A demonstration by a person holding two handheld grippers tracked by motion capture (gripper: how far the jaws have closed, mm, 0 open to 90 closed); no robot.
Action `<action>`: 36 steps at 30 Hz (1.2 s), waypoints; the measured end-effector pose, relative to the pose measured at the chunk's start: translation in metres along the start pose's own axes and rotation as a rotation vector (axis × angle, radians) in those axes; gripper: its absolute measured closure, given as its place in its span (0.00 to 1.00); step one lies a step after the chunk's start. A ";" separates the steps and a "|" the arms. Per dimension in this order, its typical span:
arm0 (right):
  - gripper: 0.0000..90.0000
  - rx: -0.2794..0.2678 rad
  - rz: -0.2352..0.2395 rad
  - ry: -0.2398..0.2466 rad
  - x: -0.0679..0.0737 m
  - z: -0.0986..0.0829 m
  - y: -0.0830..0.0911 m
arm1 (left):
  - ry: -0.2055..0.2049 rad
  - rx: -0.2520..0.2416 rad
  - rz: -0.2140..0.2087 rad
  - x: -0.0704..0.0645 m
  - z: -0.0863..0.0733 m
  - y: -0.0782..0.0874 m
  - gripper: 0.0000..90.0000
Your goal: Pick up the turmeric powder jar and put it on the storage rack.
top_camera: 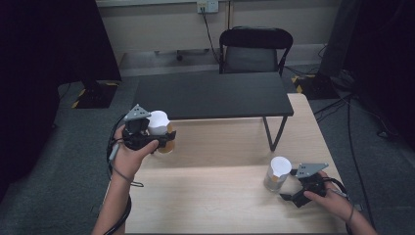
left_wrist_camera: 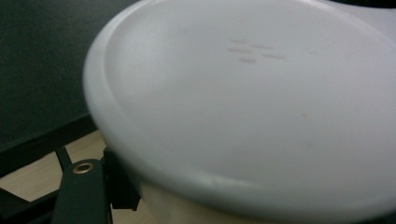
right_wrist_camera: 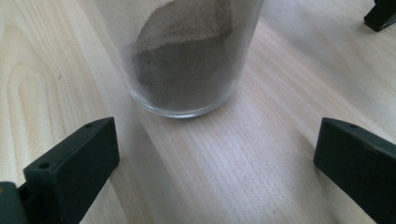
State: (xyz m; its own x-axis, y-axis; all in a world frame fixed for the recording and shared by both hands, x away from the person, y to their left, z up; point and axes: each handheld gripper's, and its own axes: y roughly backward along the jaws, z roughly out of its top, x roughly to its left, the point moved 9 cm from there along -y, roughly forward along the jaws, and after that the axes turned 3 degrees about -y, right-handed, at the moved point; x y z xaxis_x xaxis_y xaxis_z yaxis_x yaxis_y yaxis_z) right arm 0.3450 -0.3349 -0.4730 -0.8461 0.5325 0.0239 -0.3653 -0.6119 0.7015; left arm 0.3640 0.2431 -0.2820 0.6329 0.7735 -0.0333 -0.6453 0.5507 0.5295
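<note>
Left tool point(top_camera: 164, 139): I am gripping a white-lidded jar point(top_camera: 160, 128) with it, holding the jar up over the left end of the tabletop point(top_camera: 220, 196); in the left gripper view the white lid point(left_wrist_camera: 252, 107) is sitting right against the camera.
Right tool point(top_camera: 288, 188): I am holding it low over the tabletop with its jaws spread wide and nothing between them.
Second jar point(top_camera: 277, 175): a clear glass jar with a white lid and brown powder point(right_wrist_camera: 187, 56) inside, standing upright on the tabletop.
Key relation: the second jar is lying straight ahead of my right tool, just beyond the jaw tips, centred on the gap, its long axis vertical.
Nearer hand: my right hand point(top_camera: 333, 198), by far.
Judged next move: pushing forward, then closing.
</note>
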 end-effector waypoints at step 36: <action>0.00 -0.001 0.000 -0.001 0.000 0.000 0.000 | -0.016 0.032 0.066 -0.008 0.098 0.004 0.34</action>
State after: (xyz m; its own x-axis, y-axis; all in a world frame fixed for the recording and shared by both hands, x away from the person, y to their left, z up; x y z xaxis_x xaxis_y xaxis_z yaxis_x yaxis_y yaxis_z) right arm 0.3450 -0.3349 -0.4730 -0.8456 0.5332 0.0245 -0.3659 -0.6125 0.7007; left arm 0.3984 0.2089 -0.1964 0.5963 0.8026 0.0162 -0.6720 0.4880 0.5570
